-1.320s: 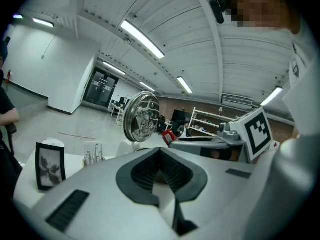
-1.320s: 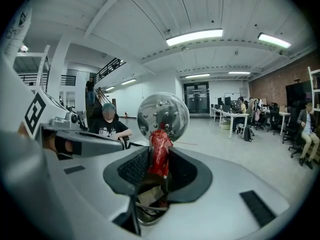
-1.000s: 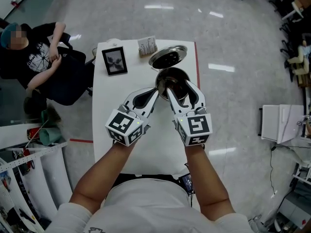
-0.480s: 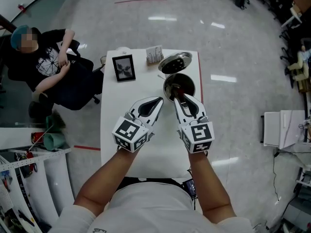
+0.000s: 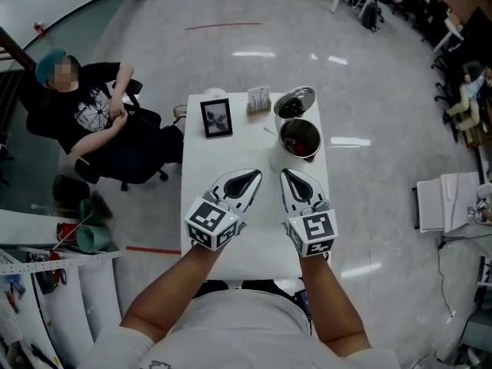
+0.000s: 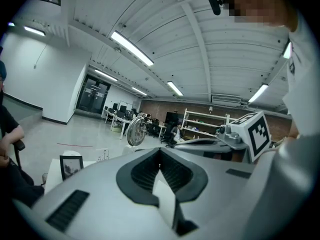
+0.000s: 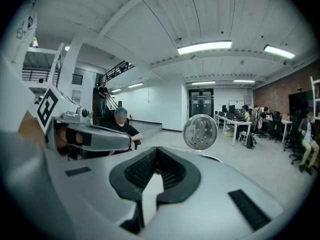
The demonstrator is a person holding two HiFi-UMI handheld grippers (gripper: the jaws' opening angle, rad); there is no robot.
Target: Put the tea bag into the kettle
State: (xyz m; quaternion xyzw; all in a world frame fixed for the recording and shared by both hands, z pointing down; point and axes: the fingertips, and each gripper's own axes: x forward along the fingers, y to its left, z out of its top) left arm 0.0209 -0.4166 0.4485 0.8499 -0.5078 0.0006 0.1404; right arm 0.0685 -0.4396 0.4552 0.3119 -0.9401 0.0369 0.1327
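Both hand-held grippers are being held over the near half of the table (image 5: 231, 152), drawn back toward the person. One second earlier their tips were being held at the mouth of the kettle (image 5: 300, 138), the right one over its opening. Now both are being kept well apart from it.

The right hand-held gripper (image 5: 285, 174) is being held clenched. Its jaws have just been closing, and nothing is being gripped between them. The left hand-held gripper (image 5: 257, 174) is likewise being held clenched and empty, as before.

The kettle is standing open at the far right of the table, with its lid (image 5: 295, 102) lying just behind it. The tea bag is not being shown clearly in any view, and the kettle's inside is appearing dark. A picture frame (image 5: 216, 118) is standing at the far left, unmoved.
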